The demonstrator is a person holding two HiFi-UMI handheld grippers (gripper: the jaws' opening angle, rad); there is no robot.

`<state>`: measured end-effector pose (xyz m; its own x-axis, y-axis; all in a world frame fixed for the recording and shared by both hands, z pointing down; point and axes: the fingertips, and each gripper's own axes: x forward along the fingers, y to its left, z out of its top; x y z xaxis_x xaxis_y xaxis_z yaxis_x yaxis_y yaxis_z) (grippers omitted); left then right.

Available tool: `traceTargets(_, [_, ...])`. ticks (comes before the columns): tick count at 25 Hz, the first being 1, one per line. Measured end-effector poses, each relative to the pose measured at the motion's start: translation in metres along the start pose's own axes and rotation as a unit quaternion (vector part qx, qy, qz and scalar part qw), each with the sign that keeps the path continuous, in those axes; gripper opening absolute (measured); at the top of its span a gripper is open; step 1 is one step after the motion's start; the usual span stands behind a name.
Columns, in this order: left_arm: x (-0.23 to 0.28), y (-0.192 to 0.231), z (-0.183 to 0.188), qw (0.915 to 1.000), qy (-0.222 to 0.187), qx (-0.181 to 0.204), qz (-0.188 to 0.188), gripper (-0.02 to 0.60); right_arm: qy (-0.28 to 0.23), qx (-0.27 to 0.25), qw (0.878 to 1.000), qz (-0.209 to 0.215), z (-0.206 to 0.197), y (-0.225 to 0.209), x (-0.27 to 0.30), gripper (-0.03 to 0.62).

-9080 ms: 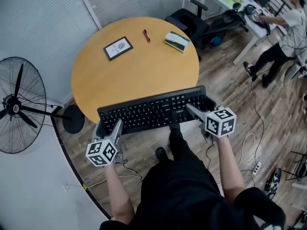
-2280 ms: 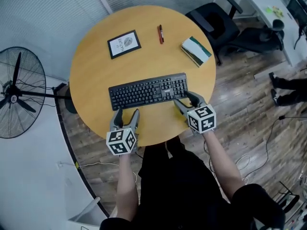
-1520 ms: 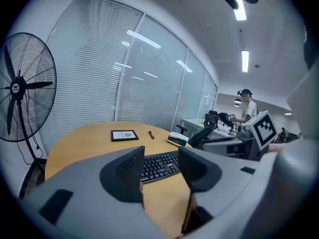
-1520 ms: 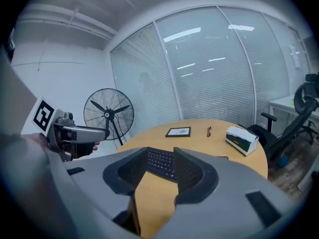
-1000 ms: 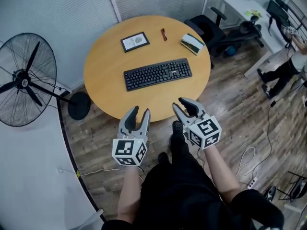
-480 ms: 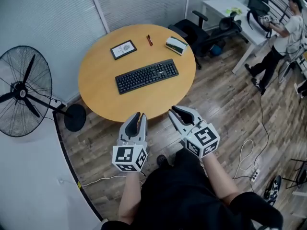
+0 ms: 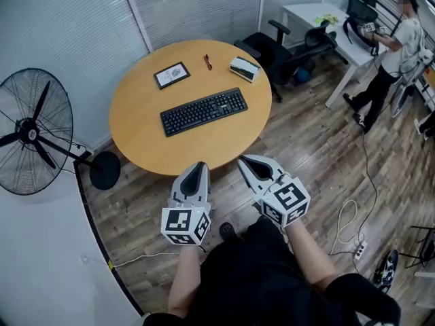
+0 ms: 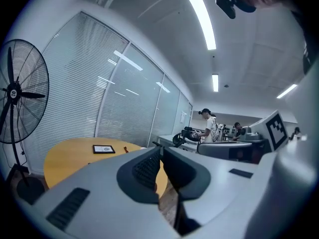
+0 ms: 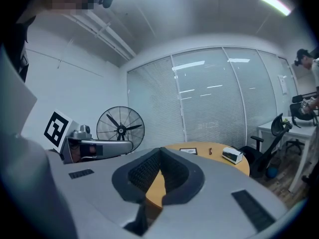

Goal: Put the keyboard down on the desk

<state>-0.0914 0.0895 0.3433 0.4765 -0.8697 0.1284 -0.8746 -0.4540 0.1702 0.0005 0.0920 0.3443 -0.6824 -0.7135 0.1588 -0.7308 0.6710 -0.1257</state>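
Observation:
The black keyboard (image 7: 204, 111) lies flat near the middle of the round wooden desk (image 7: 136, 138), apart from both grippers. My left gripper (image 7: 199, 166) hangs over the floor just off the desk's near edge, its jaws shut with nothing between them. My right gripper (image 7: 245, 161) sits beside it to the right, also shut and empty. In the left gripper view the left gripper (image 8: 160, 150) has its tips meeting, with the desk (image 8: 70, 151) behind. In the right gripper view the right gripper (image 9: 160, 151) has its tips together too, before the desk (image 9: 219, 156).
On the desk's far side lie a framed picture (image 7: 170, 74), a red pen (image 7: 207, 61) and a small book (image 7: 244, 67). A standing fan (image 7: 30, 133) is at the left, office chairs (image 7: 265, 46) behind the desk, and a person (image 7: 391, 43) at a white desk far right. Cables (image 7: 350, 212) lie on the wooden floor.
Both grippers have closed from partly open to shut. They have stayed low, off the desk's near edge, while the view shifted slightly. The keyboard has not moved on the desk.

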Motion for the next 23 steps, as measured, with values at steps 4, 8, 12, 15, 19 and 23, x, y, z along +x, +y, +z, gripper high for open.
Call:
traceTargets(4, [-0.005,-0.001,-0.003,1.0000,0.004,0.001,-0.004,0.012,-0.002,0.002,1.000,0.002,-0.002,0.006,-0.002,0.009])
traceTargets(8, [-0.007,0.000,-0.002,0.9999,0.005,0.004,-0.008,0.002,-0.003,0.006,1.000,-0.003,-0.002,0.007,-0.001,0.009])
traceTargets(12, [-0.009,0.003,-0.003,0.9999,0.008,0.008,-0.006,0.002,-0.003,0.008,1.000,-0.003,-0.004,0.010,-0.001,0.009])
traceTargets(15, [-0.009,0.004,-0.003,0.9999,0.009,0.010,-0.006,0.002,-0.002,0.007,1.000,-0.001,-0.005,0.011,0.000,0.009])
traceTargets(19, [-0.009,0.006,-0.002,0.9999,0.007,0.013,-0.004,0.001,-0.001,0.004,1.000,0.001,-0.004,0.012,0.002,0.009])
traceTargets(23, [-0.012,0.007,-0.003,0.9999,0.010,0.013,-0.003,0.001,0.001,0.001,1.000,0.001,-0.005,0.014,0.002,0.009])
